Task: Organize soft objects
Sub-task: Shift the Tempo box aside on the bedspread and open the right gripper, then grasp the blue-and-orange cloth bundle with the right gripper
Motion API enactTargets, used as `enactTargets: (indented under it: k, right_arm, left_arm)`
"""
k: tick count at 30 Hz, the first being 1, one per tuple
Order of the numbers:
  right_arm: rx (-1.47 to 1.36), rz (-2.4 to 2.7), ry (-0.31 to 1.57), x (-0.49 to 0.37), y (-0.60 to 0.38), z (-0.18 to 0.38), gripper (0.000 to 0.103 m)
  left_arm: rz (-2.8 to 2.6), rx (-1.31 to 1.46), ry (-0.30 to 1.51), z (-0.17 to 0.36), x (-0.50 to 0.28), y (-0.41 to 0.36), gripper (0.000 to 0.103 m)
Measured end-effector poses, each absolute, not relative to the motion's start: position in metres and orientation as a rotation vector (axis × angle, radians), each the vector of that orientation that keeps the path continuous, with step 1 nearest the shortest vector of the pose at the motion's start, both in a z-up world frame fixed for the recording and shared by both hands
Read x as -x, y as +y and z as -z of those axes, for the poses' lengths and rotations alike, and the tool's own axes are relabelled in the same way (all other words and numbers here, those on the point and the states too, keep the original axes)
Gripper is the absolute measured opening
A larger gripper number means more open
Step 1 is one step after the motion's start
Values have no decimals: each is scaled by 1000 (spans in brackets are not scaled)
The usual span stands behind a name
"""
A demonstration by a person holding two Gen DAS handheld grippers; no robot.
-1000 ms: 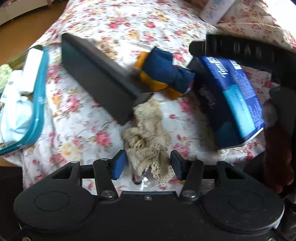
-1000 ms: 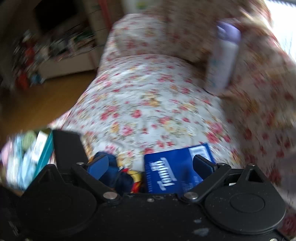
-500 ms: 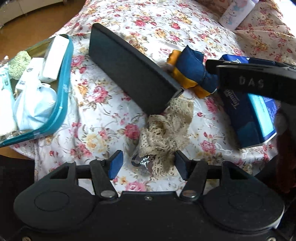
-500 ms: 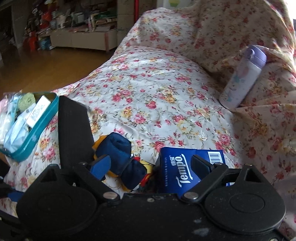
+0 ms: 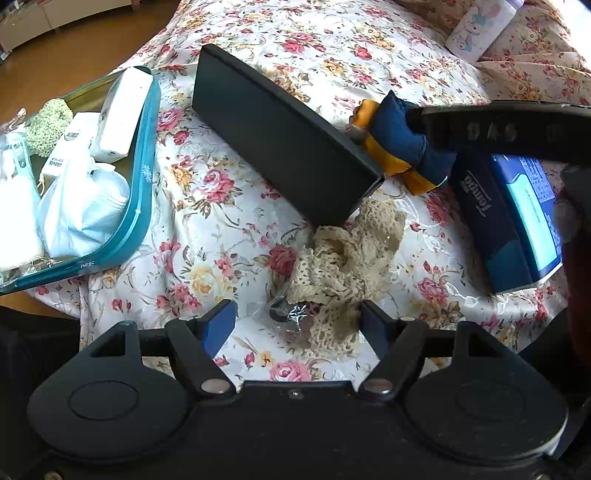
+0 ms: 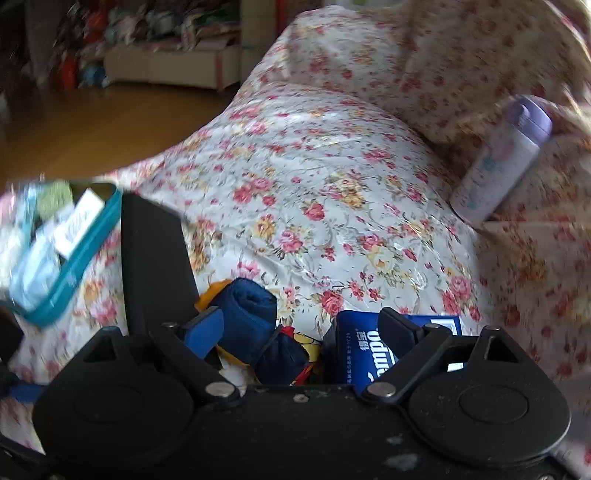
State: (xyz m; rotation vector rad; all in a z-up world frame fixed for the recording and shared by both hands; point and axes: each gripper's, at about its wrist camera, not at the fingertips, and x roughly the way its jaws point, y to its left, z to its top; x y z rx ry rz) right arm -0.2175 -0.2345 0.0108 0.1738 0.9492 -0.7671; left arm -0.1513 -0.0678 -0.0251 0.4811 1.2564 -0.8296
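On a floral-covered sofa (image 5: 332, 29), the left gripper (image 5: 297, 325) hangs over a crumpled cream lace cloth (image 5: 343, 258), its jaws just widened and released, the right pad at the cloth's edge, the left pad clear of it. At two o'clock from the cloth lies a blue-and-yellow rolled fabric (image 6: 255, 314); the right gripper (image 6: 301, 332) straddles it, jaws spread though just narrowing, gripping nothing. A blue Tempo tissue pack (image 5: 509, 221) lies at three o'clock, a black box (image 5: 280, 136) at twelve.
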Motion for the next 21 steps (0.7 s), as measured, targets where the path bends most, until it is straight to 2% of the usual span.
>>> enactTargets:
  k: [7, 13, 16, 19, 21]
  right_arm:
    - [-14, 719, 1058, 184, -244, 9, 89]
    - [-56, 943, 966, 178, -292, 10, 86]
    - [-179, 995, 914, 197, -314, 7, 84]
    - [-277, 911, 870, 215, -314, -5, 85]
    - [-260, 830, 858, 219, -301, -13, 90]
  left_arm:
    - [834, -487, 1248, 24, 152, -68, 69]
    - [826, -495, 1239, 23, 153, -69, 74]
    - [826, -496, 1243, 24, 154, -72, 74]
    - [830, -505, 1243, 25, 155, -75, 74]
    - [830, -515, 1243, 27, 156, -76, 74]
